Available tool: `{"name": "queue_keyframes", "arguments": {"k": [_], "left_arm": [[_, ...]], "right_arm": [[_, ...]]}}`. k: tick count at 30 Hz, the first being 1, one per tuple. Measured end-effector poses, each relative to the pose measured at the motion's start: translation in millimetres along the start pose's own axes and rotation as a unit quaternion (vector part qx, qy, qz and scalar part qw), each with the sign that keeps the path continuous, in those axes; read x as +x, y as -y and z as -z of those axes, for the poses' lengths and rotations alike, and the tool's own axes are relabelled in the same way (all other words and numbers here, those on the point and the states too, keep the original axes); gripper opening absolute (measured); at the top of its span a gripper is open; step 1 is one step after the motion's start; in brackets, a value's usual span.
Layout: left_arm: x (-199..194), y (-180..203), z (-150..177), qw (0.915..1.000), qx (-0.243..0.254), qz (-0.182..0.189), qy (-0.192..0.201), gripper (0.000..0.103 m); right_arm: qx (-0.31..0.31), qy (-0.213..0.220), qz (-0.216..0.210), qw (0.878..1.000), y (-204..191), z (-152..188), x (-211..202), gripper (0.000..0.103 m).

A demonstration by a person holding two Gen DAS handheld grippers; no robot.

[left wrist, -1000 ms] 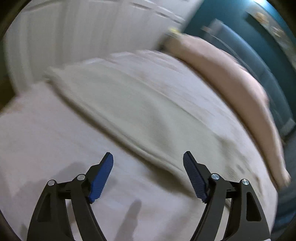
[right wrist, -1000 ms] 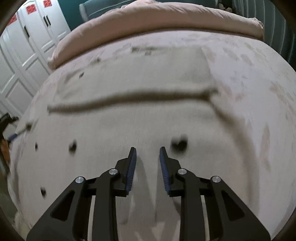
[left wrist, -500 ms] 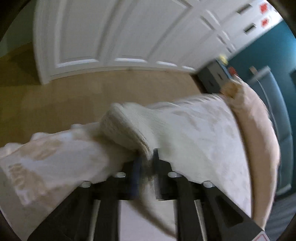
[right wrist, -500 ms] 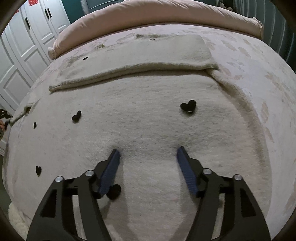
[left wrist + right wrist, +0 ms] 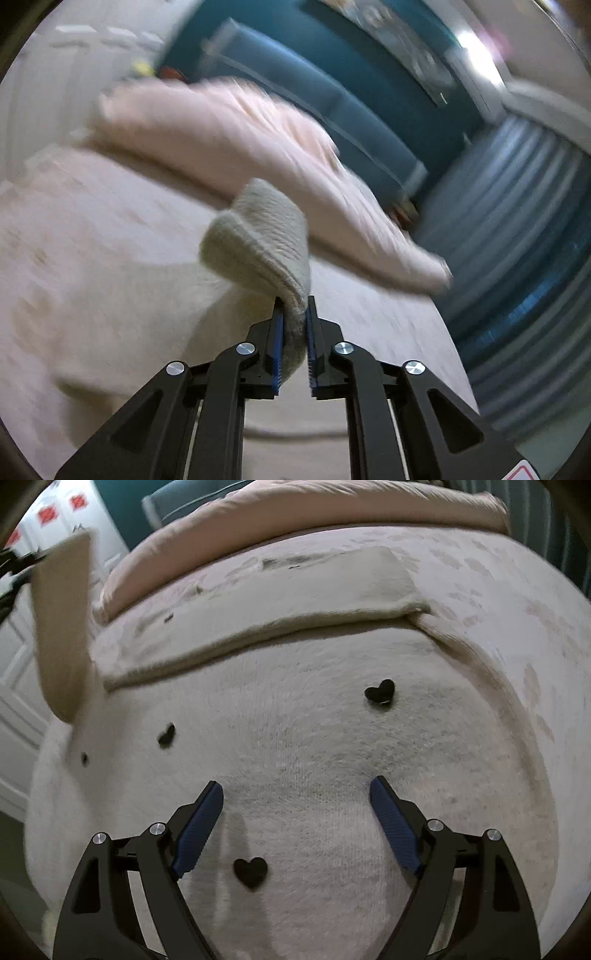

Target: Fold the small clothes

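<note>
Left gripper (image 5: 294, 325) is pinching the sleeve cuff (image 5: 258, 243) of the sweater (image 5: 295, 757) lying on the bed (image 5: 517, 590); jaws are easing apart. Right gripper (image 5: 297, 812) is opening, holding nothing, over the body. Risk: the cuff is slipping out mid-fold, so the sleeve could be landing crooked.

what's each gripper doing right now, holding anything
Left gripper: clamped on the sweater's sleeve, jaws easing slightly.
Right gripper: jaws opening, nothing between them, over the sweater.
</note>
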State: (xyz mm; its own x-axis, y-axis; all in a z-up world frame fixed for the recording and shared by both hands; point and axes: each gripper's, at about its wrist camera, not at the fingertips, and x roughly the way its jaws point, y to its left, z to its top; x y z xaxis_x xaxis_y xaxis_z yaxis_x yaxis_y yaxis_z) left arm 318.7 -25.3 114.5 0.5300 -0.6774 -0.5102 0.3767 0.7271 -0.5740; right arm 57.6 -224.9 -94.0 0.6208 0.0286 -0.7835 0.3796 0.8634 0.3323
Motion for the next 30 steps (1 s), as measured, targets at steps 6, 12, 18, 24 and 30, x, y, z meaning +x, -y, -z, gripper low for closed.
{"name": "queue_keyframes", "arguments": {"k": [6,12,18,24,30], "left_arm": [[87,20,134,0.9895,-0.055,-0.055,-0.121,0.053],[53,-68,143,0.9790,-0.133,-0.126,-0.090,0.053],[7,-153,109,0.9533,-0.228,-0.195,-0.033,0.054],[0,-187,96,0.9459,-0.263,-0.189,-0.019,0.041],[-6,-174,78,0.9594,-0.209,-0.189,0.004,0.005]], "right_arm": [[0.053,0.008,-0.016,0.998,31,-11,-24,0.079],[0.026,0.026,-0.027,0.999,35,-57,-27,0.079],[0.052,0.013,-0.047,0.997,20,-118,23,0.078],[0.022,-0.033,-0.015,0.999,-6,-143,71,0.023],[-0.013,0.119,-0.129,0.984,-38,-193,-22,0.010]]}}
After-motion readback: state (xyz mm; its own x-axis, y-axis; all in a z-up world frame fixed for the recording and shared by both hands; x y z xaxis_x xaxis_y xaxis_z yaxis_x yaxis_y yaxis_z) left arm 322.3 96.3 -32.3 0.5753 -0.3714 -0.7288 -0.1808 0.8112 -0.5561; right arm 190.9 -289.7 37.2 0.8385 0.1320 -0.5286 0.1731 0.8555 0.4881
